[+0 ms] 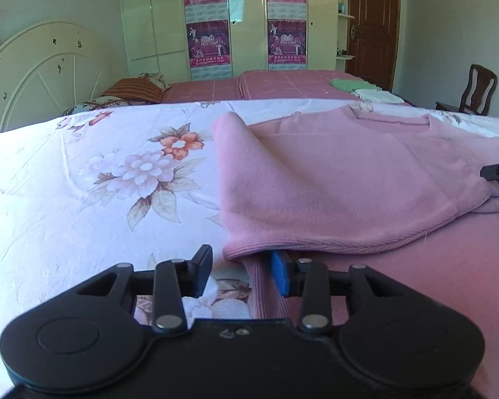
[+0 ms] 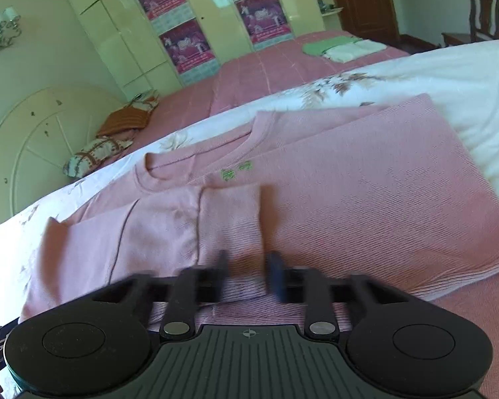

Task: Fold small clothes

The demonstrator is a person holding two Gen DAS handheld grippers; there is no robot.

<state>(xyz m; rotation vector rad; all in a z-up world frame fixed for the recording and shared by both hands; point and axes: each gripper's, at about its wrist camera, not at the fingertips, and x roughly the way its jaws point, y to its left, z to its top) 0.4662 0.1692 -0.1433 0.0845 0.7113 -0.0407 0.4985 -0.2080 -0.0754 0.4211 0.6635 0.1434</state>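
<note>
Pink sweater [image 1: 349, 179] spread on floral sheet [image 1: 99, 173], left side folded over. Left gripper [image 1: 241, 274]: jaws apart, ribbed hem just ahead between them, not clamped. Right gripper [image 2: 248, 274]: blurred, jaws apart, sleeve cuff [image 2: 231, 219] lying between and ahead.

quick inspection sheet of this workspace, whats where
surface: floral bedsheet over a bed, flat, light creases.
job's things: pink sweater laid out, collar away from the camera, one sleeve folded across its front; left side folded over.
clutter: folded green garment and white garment on the pink bedspread behind.
grippers: left gripper open at the sweater's hem; right gripper open over the sleeve cuff, blurred.
cables: nothing seen.
surroundings: headboard, pillows, wardrobe with posters, brown door, wooden chair.
</note>
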